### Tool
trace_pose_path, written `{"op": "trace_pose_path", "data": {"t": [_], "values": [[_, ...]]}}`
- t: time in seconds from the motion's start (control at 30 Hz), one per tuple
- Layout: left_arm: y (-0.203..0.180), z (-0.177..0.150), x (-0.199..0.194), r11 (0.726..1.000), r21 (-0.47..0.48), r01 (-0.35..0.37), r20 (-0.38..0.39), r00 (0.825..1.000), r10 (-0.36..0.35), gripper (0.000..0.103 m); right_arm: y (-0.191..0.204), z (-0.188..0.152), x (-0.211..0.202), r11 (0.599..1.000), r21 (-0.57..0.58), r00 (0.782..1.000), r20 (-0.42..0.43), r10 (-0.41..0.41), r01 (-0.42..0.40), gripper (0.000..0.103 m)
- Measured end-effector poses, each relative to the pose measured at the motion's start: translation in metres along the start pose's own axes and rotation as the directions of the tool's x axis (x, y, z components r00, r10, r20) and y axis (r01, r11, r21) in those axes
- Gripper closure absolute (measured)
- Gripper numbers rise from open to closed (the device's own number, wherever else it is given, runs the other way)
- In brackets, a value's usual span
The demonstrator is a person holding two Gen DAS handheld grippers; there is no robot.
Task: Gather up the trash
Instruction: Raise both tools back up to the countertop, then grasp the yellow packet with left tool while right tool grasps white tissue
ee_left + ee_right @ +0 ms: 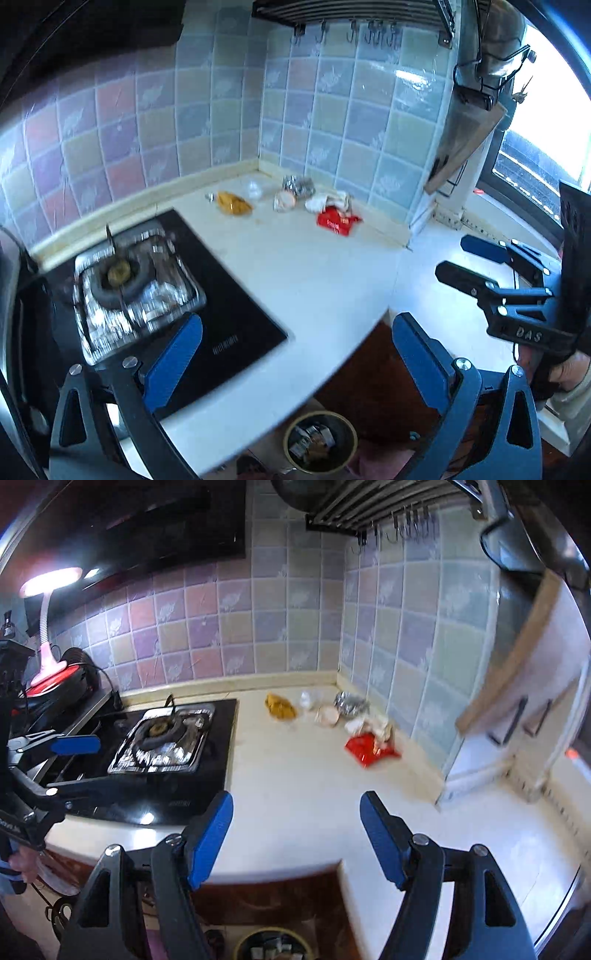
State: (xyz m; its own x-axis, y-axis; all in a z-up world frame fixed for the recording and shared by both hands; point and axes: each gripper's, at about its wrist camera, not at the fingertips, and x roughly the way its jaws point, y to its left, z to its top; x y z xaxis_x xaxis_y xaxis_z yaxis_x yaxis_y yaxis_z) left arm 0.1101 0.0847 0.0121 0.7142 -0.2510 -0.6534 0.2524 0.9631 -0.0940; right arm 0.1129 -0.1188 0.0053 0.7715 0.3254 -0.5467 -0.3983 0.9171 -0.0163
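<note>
A kitchen corner is showing through two fisheye cameras, each looking forward along a hand-held gripper with blue-padded black fingers.

The left gripper point(297, 354) is hovering above the front edge of a pale, cream-white stone countertop point(314, 280), with its jaws standing wide apart and nothing between them. The right gripper point(297, 836) is hovering just beside it, its jaws likewise spread wide and holding nothing. A person's hand point(569, 369) is gripping the right tool's handle.

Well ahead of both grippers, in the far corner where two pastel-tiled walls point(155, 122) meet, a small heap of trash is lying on the counter: a crumpled red plastic snack wrapper point(338, 220), a yellow-orange scrunched wrapper point(232, 203), a ball of silver foil point(297, 184), a pale round crumpled wad point(284, 201), some white crumpled paper point(328, 201) and a clear plastic scrap point(255, 189). None of it is touching either gripper.

Ahead and to the left of the grippers, a black glass gas hob point(229, 295) with a foil-lined burner point(133, 284) is sitting in the counter.

Directly below the grippers, on the floor in front of the counter, a round dark bin with a tan rim point(320, 441) is standing. It is already holding several wrappers, so part of the collecting appears done. The corner heap is remaining, and each piece is waiting to be picked up and dropped into the bin.
</note>
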Motion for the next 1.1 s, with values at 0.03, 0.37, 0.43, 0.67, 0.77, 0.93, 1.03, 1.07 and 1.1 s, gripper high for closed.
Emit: {"op": "trace_pose_path", "data": {"t": [0.03,0.37,0.43,0.67,0.77,0.93,1.03,1.07,1.1], "values": [[0.0,0.011,-0.001,1.0,0.01,-0.012,0.002,1.0,0.012,0.001,-0.008,0.014,0.005,1.0,-0.009,1.0,-0.006,-0.007,0.007,0.031],[0.023,0.117,0.064,0.991,0.076,-0.108,-0.041,0.993,0.111,0.001,-0.04,0.102,0.112,0.974,-0.179,0.978,-0.126,-0.166,0.142,0.031],[0.032,0.129,0.09,0.993,0.068,-0.1,-0.072,0.992,0.104,0.001,-0.047,0.109,0.141,0.969,-0.2,0.97,-0.164,-0.179,0.145,0.032],[0.079,0.158,0.193,0.994,-0.062,-0.09,-0.198,0.977,0.076,0.001,-0.061,0.11,0.235,0.948,-0.286,0.93,-0.29,-0.226,0.141,0.032],[0.092,0.161,0.228,0.992,-0.098,-0.084,-0.233,0.971,0.059,0.002,-0.062,0.103,0.268,0.923,-0.354,0.911,-0.313,-0.269,0.151,0.032],[0.108,0.163,0.284,0.99,-0.12,-0.069,-0.28,0.959,0.033,0.003,-0.066,0.094,0.309,0.886,-0.431,0.883,-0.333,-0.33,0.168,0.037],[0.113,0.163,0.309,0.99,-0.131,-0.06,-0.299,0.954,0.018,0.003,-0.068,0.087,0.331,0.867,-0.469,0.857,-0.364,-0.365,0.17,0.051],[0.115,0.164,0.317,0.989,-0.138,-0.056,-0.304,0.953,0.011,0.003,-0.069,0.085,0.338,0.865,-0.474,0.847,-0.381,-0.37,0.165,0.055],[0.117,0.164,0.324,0.988,-0.143,-0.055,-0.306,0.952,0.008,0.003,-0.071,0.083,0.345,0.865,-0.474,0.838,-0.397,-0.375,0.162,0.064]]}}
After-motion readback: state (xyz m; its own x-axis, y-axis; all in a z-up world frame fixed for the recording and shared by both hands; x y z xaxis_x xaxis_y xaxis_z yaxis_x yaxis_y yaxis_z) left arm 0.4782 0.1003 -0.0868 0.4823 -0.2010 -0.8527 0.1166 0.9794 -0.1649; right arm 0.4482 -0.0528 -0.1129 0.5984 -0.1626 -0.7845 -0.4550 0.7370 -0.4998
